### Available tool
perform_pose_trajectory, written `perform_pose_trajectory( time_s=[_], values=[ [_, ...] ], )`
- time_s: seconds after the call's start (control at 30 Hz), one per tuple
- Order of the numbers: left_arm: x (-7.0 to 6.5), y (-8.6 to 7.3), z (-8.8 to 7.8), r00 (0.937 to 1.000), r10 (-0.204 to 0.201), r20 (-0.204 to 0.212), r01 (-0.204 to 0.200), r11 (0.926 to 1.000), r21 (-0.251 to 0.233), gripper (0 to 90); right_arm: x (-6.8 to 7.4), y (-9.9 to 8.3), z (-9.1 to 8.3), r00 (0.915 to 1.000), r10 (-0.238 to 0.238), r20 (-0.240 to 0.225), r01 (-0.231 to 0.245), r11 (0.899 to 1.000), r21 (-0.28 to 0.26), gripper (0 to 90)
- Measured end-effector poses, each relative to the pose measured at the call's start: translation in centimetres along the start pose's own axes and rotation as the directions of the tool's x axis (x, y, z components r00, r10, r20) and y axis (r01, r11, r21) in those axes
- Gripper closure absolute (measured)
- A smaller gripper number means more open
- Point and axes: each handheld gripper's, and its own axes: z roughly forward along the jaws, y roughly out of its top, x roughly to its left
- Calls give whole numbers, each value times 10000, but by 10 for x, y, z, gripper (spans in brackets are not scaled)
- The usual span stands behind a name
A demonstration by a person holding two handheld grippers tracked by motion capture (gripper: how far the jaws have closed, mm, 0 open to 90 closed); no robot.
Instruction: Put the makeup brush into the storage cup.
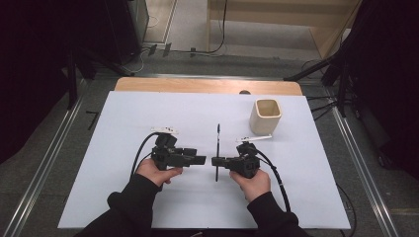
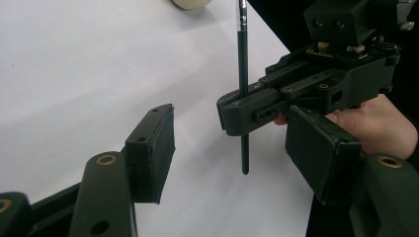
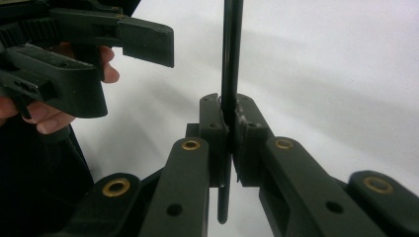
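Right gripper [image 1: 214,161] pinches pen [image 1: 217,143] (left gripper [image 1: 201,160] agape).

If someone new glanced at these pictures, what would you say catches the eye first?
Most striking is the thin black pen, pinched near its middle by the right claw above the centre of the white table. Facing it from the left, the left claw stands open with nothing between its pads. Farther back on the right stands a cream cup, open end up.
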Motion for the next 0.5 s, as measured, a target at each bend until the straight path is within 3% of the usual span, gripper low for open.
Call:
perform_pose_trajectory(
  time_s=[0.3,0.5],
  values=[
    [0,-3,-2,9992,388,-137,-383,9988,315,352,-1,0,-1,10000,-27,77,27,10000,42,863],
    [1,-6,-8,9947,943,-419,-926,9949,394,340,-2,1,-3,9999,-56,105,56,10000,25,863]
  ],
)
